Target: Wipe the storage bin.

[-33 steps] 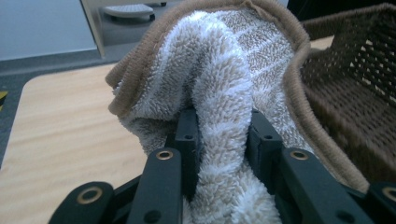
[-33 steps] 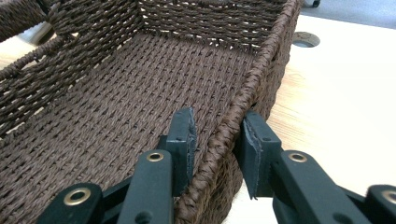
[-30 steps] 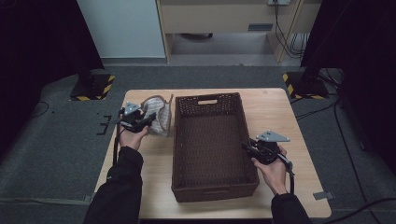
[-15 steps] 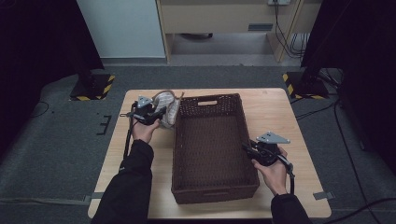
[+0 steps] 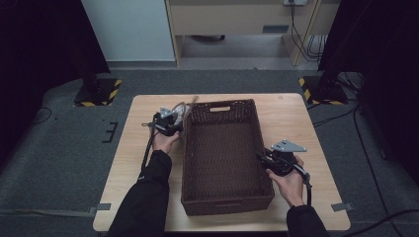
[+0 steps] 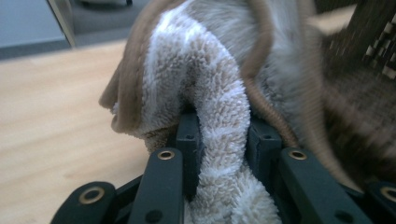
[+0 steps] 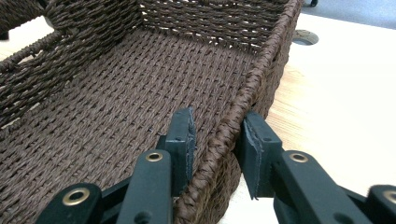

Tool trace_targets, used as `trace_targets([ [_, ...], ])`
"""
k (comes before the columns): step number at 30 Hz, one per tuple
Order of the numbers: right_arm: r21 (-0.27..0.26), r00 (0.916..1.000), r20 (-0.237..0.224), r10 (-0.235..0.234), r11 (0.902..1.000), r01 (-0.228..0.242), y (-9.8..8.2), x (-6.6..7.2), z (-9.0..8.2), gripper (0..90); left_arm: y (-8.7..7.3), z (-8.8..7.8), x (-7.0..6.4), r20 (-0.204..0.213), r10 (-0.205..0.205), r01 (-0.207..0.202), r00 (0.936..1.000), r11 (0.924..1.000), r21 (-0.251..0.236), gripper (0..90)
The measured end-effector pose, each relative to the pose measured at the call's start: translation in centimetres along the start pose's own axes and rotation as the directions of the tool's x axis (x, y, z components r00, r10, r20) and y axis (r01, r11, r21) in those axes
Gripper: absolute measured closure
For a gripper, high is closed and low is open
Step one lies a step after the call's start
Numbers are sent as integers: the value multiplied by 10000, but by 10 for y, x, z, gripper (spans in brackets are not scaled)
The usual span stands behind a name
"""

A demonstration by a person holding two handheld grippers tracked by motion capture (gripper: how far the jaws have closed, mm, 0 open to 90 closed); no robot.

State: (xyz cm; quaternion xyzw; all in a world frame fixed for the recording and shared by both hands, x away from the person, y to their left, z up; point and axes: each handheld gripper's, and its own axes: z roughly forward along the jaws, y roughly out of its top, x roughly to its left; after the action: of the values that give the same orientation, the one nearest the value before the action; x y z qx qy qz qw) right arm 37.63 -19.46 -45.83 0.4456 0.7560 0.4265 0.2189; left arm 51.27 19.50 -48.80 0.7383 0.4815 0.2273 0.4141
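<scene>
At upper left of centre in the high view, my left gripper (image 5: pixel 174 120) pinches the striped towel (image 6: pixel 205 107) beside the basket (image 5: pixel 225 202); at right, my right gripper (image 5: pixel 262 158) clamps the basket's rim

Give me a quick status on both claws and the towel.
Left claw shut on striped towel, beside the basket's outer wall. Right claw clamped on wicker basket rim. Basket wall stands between towel and basket floor.
</scene>
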Motion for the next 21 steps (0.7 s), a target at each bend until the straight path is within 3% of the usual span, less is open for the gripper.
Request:
trace_targets([
  [3,-15,10000,-22,26,10000,-26,0,0,0,671,-14,11,-3,44,41,-43,10000,9988,482,698],
  [4,-20,10000,-17,26,10000,-26,0,0,0,671,-21,15,-2,92,-131,126,9999,9987,503,699],
  [9,-5,10000,-15,-5,10000,5,0,0,0,669,-20,12,0,180,-318,307,9993,9981,535,698],
  [10,-16,10000,-28,4,10000,-4,0,0,0,668,-18,7,1,288,-622,608,9976,9970,471,698],
  [13,-44,10000,0,-10,10000,10,0,0,0,668,-11,-7,5,479,-949,952,9943,9954,-41,700],
  [15,-43,10000,4,-15,10000,15,0,0,0,667,-3,-17,7,642,-1302,1337,9894,9896,-533,700],
  [19,-15,10000,15,-42,10000,42,0,0,0,666,9,-28,8,655,-1187,1247,9908,9874,-973,701],
  [21,-15,10000,25,-90,10000,91,0,0,0,665,16,-33,8,701,-1179,1268,9906,9818,-1411,702],
])
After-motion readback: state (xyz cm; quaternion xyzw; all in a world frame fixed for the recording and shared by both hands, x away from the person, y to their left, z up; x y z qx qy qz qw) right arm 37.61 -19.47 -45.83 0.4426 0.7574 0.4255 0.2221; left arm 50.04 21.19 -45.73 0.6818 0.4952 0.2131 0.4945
